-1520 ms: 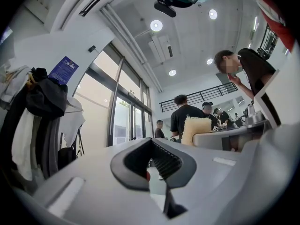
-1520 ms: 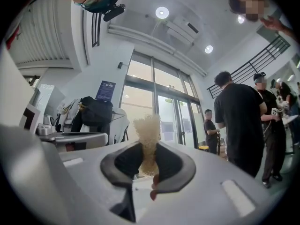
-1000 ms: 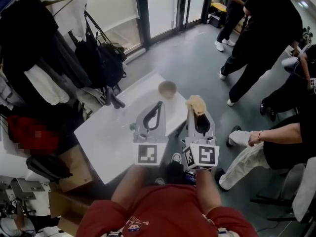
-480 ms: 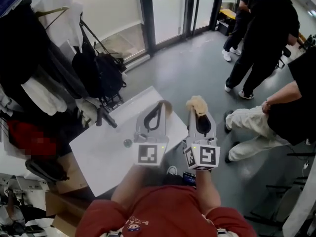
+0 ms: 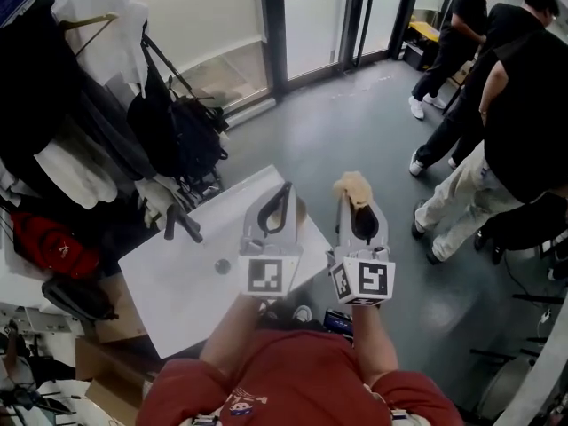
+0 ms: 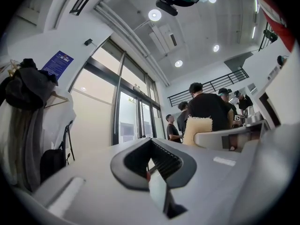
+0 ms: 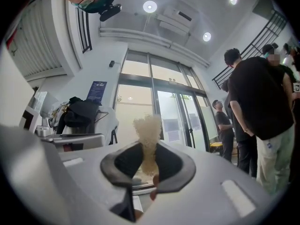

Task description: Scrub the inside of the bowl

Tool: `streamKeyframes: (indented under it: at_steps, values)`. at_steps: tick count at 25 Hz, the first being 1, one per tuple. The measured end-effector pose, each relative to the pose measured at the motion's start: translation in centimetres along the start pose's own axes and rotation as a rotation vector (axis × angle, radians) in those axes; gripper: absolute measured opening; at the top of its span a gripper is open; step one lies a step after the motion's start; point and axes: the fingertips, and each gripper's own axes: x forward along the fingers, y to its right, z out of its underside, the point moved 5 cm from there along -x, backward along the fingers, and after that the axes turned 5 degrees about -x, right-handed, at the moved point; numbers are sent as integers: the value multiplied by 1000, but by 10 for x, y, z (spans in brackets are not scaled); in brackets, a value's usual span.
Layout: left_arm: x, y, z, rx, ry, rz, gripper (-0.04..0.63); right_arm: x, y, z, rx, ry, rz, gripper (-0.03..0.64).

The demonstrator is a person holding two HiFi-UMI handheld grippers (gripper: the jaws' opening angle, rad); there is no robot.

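Head view, left to right:
- 9 to 10 o'clock: coats (image 5: 62, 105) on a rack, black backpack (image 5: 191, 136) hanging beside them, red bag (image 5: 49, 242) lower down
- 7 to 8 o'clock: white table (image 5: 177, 287), set at an angle. A small round thing (image 5: 222, 265) sits on it; can't tell what it is
- centre: left gripper (image 5: 285, 189) is over the table's right part, jaws clenched and nothing between them. Its own view confirms this, pads together, pointing slightly up at the glass doors (image 5: 311, 16)
- bowl (image 5: 300, 209) is on the table's far right corner, almost fully hidden behind the left gripper. Only a tan sliver shows at the gripper's 3 o'clock side
- right gripper (image 5: 355, 206) is just beside the left one and past the table edge, over grey floor. It grasps a tan sponge (image 5: 353, 186), which sticks out at its 12 o'clock. The sponge is clear of the bowl
- 1 to 3 o'clock: people (image 5: 524, 105) in black tops standing on the floor, well away from the table
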Motion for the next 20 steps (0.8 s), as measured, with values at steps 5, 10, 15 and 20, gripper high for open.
streamKeyframes:
  at_steps: [5,10,15,20]
  values:
    - [14,-20,6,6,-8,-2,6,23,-6,5,1,-2,-6,75]
    - [25,-34,10,19,-8,7,6,42,-14,8,-4,-1,-11,75]
    - [31,-42,20,28,-24,16,7,52,-17,17,-8,-19,-15,75]
    - [34,-53,37,19,-98,20,8,58,-22,24,-9,-40,-24,75]
